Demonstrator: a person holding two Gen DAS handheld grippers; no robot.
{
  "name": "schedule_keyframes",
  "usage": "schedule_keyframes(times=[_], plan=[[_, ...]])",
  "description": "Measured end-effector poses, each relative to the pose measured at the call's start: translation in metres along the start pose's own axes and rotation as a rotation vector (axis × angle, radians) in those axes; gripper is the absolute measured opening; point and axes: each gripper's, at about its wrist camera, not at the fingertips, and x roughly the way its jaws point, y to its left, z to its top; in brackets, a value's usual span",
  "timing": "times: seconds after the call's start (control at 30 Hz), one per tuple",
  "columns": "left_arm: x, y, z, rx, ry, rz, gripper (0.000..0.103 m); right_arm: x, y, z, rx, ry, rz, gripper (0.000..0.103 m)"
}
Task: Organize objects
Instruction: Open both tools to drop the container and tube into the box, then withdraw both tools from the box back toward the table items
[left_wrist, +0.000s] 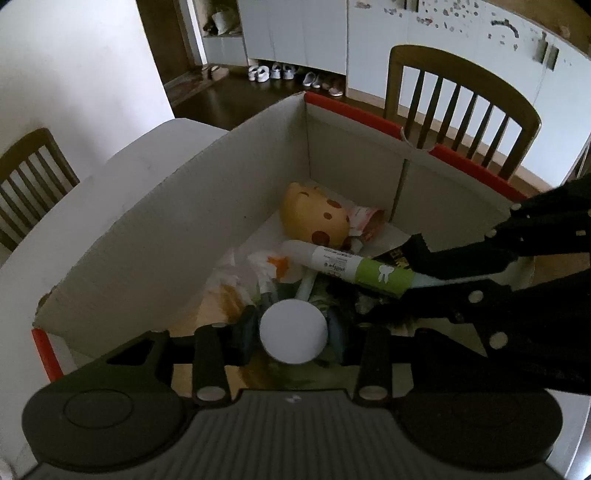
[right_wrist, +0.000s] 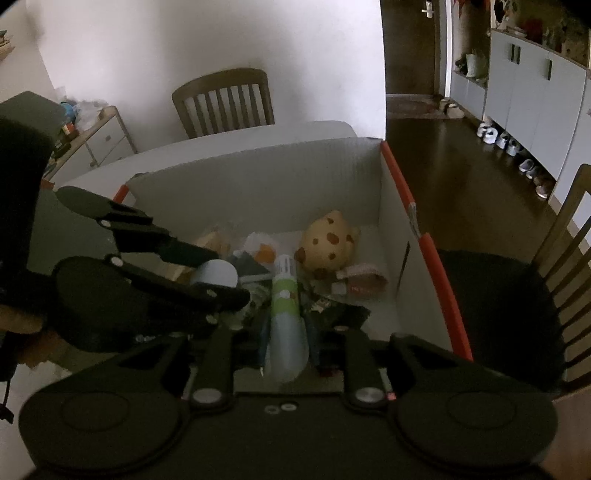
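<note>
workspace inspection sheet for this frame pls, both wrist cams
Surface: white table, mostly covered by the box.
Job's things: cardboard box, open, holding a white ball, a green-and-white tube and a spotted yellow toy.
Clutter: wrappers and packets on the box floor.
Grippers: left tool shut on white ball; right tool shut on green-and-white tube; both inside the box.
Cables: nothing seen.
Surroundings: wooden chairs, cabinets, shoes on dark floor.
</note>
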Motion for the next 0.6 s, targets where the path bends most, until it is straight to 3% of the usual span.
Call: schedule_keyframes(times=[0.07, 0.13, 0.27, 0.43, 0.6], plan=[[-0.003, 0.000, -0.001, -0.018, -0.008, -0.009, 0.059, -0.002, -0.001, -0.001, 0.002, 0.008, 0.008, 0.023], [-0.008, 0.000, -0.002, -0.029, -0.021, -0.010, 0.063, -0.006, 0.000, -0.002, -0.007, 0.004, 0.005, 0.024], [-0.014, -0.001, -0.006, -0.043, -0.033, -0.009, 0.063, -0.014, -0.001, -0.004, -0.010, -0.003, 0.004, 0.028], [-0.028, 0.004, -0.015, -0.086, -0.059, 0.003, 0.063, -0.022, -0.001, -0.007, -0.008, -0.016, 0.005, 0.040], [-0.047, 0.011, -0.025, -0.127, -0.094, 0.009, 0.063, -0.030, 0.002, -0.006, -0.002, -0.027, 0.009, 0.044]])
